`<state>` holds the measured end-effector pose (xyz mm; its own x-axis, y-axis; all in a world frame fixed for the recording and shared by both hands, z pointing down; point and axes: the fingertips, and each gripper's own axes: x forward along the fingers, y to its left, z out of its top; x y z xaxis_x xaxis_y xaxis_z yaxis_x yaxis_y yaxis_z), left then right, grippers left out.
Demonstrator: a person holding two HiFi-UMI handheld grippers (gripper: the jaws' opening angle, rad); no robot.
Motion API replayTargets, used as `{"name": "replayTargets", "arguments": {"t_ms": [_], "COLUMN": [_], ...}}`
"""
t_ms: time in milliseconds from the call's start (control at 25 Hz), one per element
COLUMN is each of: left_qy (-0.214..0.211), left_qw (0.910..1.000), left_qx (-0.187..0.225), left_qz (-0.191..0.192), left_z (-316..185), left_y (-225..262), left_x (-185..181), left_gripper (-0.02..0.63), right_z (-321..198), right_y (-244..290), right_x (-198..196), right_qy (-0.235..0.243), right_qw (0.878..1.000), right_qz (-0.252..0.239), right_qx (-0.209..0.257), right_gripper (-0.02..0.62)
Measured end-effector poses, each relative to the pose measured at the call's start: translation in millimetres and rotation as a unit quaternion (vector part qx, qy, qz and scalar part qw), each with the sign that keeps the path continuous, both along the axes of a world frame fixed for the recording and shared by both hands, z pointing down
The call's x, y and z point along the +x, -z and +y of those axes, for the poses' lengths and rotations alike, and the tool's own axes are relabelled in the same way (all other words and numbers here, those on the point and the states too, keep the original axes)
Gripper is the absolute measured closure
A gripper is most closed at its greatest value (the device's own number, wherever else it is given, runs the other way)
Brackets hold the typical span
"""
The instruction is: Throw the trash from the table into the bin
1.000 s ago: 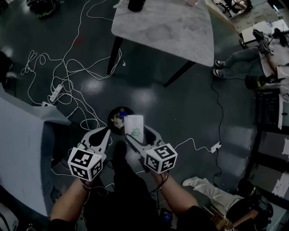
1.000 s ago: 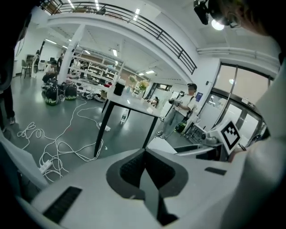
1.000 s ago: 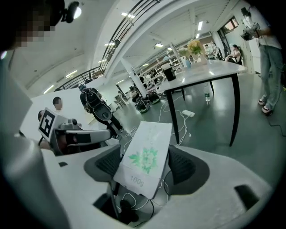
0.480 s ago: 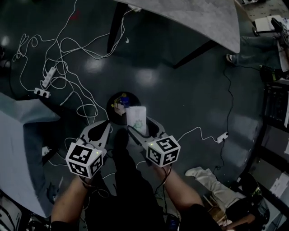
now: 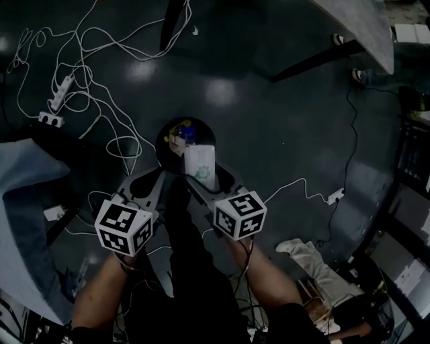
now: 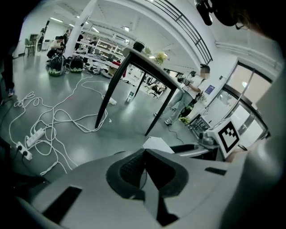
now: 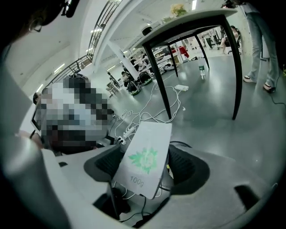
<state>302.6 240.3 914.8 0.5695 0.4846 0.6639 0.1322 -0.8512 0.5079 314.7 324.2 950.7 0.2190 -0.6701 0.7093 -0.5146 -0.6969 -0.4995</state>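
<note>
A white packet [image 5: 200,162] with a green print and "100g" on it stands upright between the jaws of my right gripper [image 5: 205,177], which is shut on it. Right behind it on the floor is the round dark bin [image 5: 168,132], with colourful trash inside; the packet's top overlaps the bin's near rim. In the right gripper view the packet [image 7: 145,157] fills the gap of the right gripper [image 7: 145,163]. My left gripper [image 5: 152,183] hangs beside it, to the left, shut and holding nothing [image 6: 144,155]. The table [image 5: 366,30] is at the top right.
White cables [image 5: 94,101] and power strips [image 5: 50,119] sprawl over the dark floor left of the bin. A black table leg [image 5: 171,20] stands beyond the bin. A grey surface [image 5: 23,222] is at the left. A person's shoe [image 5: 299,250] lies at the lower right.
Both grippers and the packet have come closer to the bin; the packet now overlaps its rim. The table has slid toward the top edge of the head view.
</note>
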Motion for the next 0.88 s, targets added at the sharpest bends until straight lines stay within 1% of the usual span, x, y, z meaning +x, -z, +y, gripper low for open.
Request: {"name": "replayTargets", "arguments": {"t_ms": [160, 320, 440, 680, 880], "left_qy": [0.002, 0.002, 0.004, 0.005, 0.005], "left_qw": [0.9999, 0.9998, 0.9996, 0.9993, 0.9991], "left_qx": [-0.003, -0.006, -0.011, -0.014, -0.013], "left_qz": [-0.011, -0.021, -0.028, -0.036, -0.039], "left_z": [2, 4, 6, 8, 6], "left_y": [-27, -50, -62, -74, -78], "left_x": [-2, -5, -9, -14, -16], "left_gripper": [0.592, 0.592, 0.592, 0.592, 0.592], "right_z": [4, 7, 12, 15, 12], "right_y": [-33, -64, -82, -104, -107], "right_x": [-4, -12, -18, -21, -17], "right_qy": [-0.007, 0.003, 0.002, 0.008, 0.006], "right_qw": [1.0, 0.999, 0.999, 0.998, 0.998], "right_qz": [-0.011, -0.02, -0.03, -0.029, -0.025], "right_qx": [-0.009, -0.026, -0.039, -0.06, -0.059], "right_gripper": [0.262, 0.261, 0.261, 0.261, 0.261]}}
